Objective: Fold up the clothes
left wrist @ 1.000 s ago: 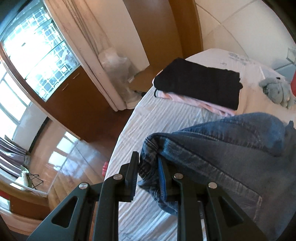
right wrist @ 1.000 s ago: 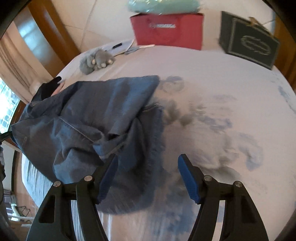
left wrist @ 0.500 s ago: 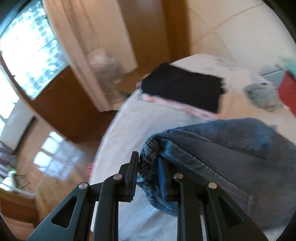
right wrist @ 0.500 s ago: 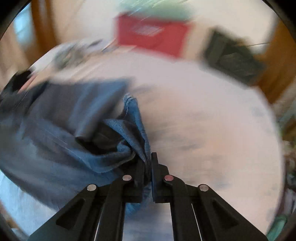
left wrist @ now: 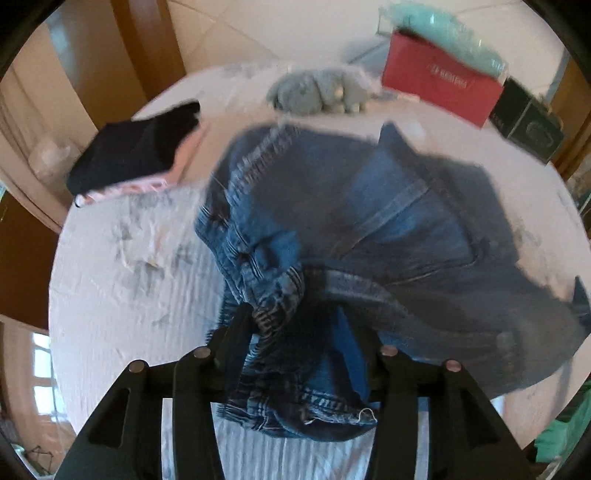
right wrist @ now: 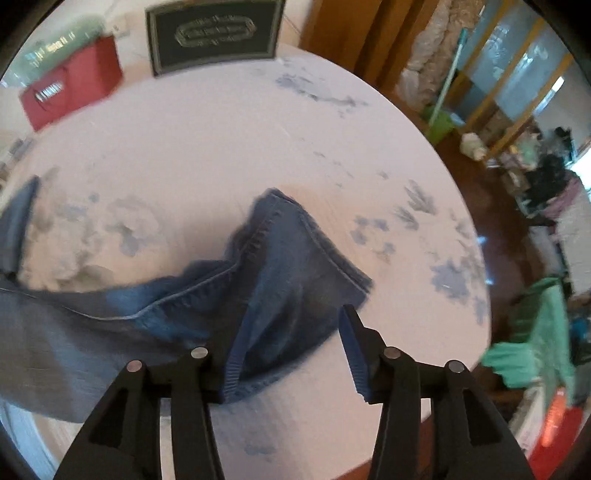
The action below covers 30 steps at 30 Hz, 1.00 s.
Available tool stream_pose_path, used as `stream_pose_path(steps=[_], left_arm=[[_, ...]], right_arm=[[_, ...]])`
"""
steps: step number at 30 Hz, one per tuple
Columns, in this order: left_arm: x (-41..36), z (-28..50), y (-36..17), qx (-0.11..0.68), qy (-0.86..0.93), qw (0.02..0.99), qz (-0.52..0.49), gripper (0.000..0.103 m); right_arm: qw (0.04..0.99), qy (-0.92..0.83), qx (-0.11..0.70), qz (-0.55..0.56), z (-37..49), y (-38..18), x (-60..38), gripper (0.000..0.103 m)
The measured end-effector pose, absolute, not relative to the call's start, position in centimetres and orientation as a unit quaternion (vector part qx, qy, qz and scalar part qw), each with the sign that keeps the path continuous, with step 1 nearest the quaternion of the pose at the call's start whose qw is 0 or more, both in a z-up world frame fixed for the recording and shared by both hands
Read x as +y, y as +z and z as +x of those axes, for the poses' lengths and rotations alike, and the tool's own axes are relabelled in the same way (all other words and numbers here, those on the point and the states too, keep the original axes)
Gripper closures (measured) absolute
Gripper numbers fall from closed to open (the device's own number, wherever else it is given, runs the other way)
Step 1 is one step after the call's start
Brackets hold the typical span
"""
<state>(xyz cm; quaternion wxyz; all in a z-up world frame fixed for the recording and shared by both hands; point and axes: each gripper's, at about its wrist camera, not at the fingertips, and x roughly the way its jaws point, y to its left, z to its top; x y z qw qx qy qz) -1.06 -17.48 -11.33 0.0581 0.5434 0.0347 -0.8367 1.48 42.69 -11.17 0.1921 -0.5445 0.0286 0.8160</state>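
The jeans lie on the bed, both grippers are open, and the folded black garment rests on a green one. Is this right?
One detail is wrong. In the left wrist view the folded black garment rests on a pink one, not green. The jeans do lie on the bed, and both the left gripper and the right gripper are open.

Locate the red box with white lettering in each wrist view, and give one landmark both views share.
Left wrist: the red box with white lettering sits upper right, at the far edge of the bed, beyond the blue denim jeans.
Right wrist: the same box sits upper left.
Shared landmark: the dark green box with an oval emblem, next to the red one.
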Motion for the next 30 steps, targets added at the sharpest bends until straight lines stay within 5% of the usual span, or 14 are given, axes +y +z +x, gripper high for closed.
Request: stream_pose_path(steps=[6,13,23,30], left_arm=[[-19.8,-3.2,-10.5,0.05,-0.846,0.086,0.524,0.031],[-22.3,-5.6,-9.8,0.069,-0.853,0.119,0.503,0.03],[-22.6,-8.4,-17.2,0.099,-0.823,0.14,0.542,0.03],[-21.4,-9.3,-18.9,0.077,-0.82,0.14,0.549,0.069]], right_arm=[[0.09,0.865,0.041,-0.491,-3.1,-8.5,38.7,0.043],[-0.047,0.875,0.056,-0.478,-8.9,-8.7,29.2,0.034],[-0.135,0.84,0.043,-0.524,-16.8,-13.5,17.6,0.029],[-0.158,0.806,0.012,-0.57,-19.0,-17.2,12.0,0.028]])
